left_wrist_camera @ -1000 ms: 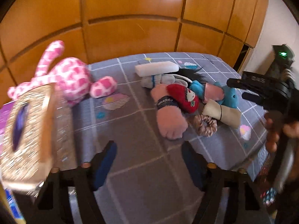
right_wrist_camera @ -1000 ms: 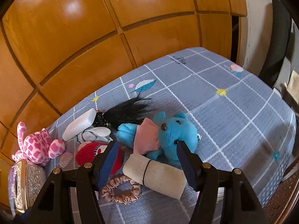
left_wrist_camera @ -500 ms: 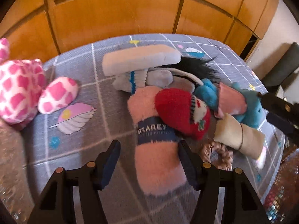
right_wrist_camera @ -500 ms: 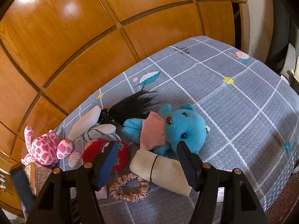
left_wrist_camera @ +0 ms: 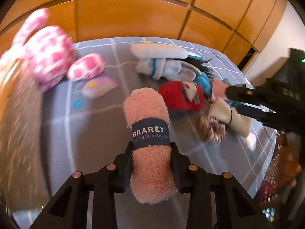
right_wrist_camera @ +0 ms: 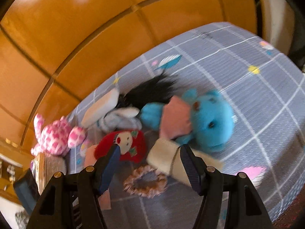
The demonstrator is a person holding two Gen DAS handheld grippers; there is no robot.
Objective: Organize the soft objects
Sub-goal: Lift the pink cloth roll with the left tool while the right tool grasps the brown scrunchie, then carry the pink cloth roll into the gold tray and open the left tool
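A: Your left gripper [left_wrist_camera: 151,162] just closed in and it's clamped on the pink dishcloth roll [left_wrist_camera: 150,143], tilted up off the grey checked cloth [left_wrist_camera: 91,133].

B: And your right gripper [right_wrist_camera: 150,164]? Jaws apart, nothing gripped, over the scrunchie [right_wrist_camera: 145,181].

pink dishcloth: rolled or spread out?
Rolled. The pink dishcloth is a tight cylinder with a navy paper band around it, and the left gripper, whose jaws have just been closing, clamps it.
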